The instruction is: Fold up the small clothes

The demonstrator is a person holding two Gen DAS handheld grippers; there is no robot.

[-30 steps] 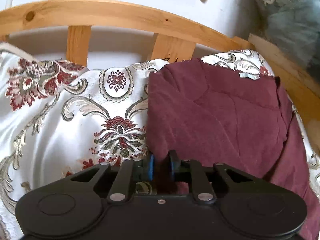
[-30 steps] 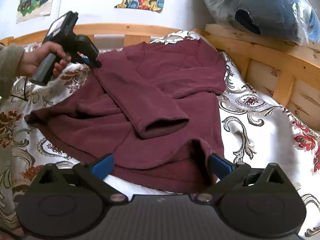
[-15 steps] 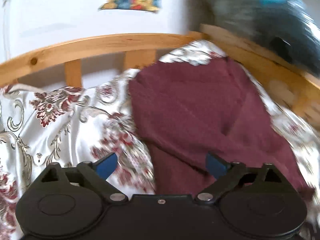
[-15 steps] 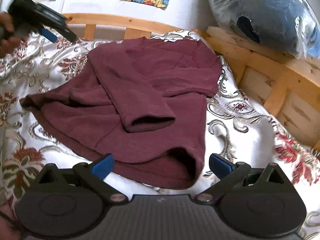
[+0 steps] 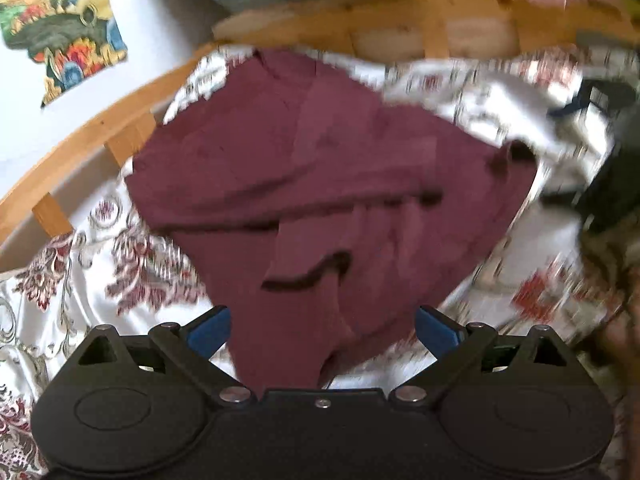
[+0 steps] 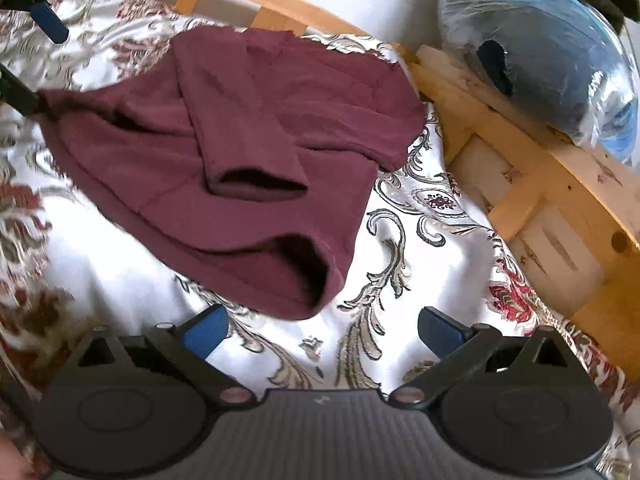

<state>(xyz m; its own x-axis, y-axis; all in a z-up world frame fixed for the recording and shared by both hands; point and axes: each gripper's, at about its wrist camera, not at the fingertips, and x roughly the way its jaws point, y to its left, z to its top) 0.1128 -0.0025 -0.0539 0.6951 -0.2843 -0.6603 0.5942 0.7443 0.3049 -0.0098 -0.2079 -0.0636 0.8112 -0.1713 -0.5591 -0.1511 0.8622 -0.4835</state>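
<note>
In the left wrist view, which is blurred, we see our left gripper (image 5: pixel 323 330) at the bottom of the frame with its blue pads wide apart. The lower edge of the maroon sweater (image 5: pixel 320 168) shows between them, but neither pad presses on it. The sweater fills the middle of the frame, lying on the flowered bedspread (image 5: pixel 80 280), one sleeve folded across its body. A wooden bed rail (image 5: pixel 100 132) curves along the upper left, with a colourful picture (image 5: pixel 60 32) on the wall above it.

In the right wrist view, our right gripper (image 6: pixel 323 331) sits at the bottom with its pads spread and only bedspread (image 6: pixel 400 240) between them. The sweater (image 6: pixel 240 128) lies in the centre and upper left, its open hem nearest us. A plastic-wrapped bundle (image 6: pixel 540 52) rests on the rail (image 6: pixel 520 152) at upper right. The left gripper's blue pad (image 6: pixel 50 26) shows at the upper left edge.
</note>
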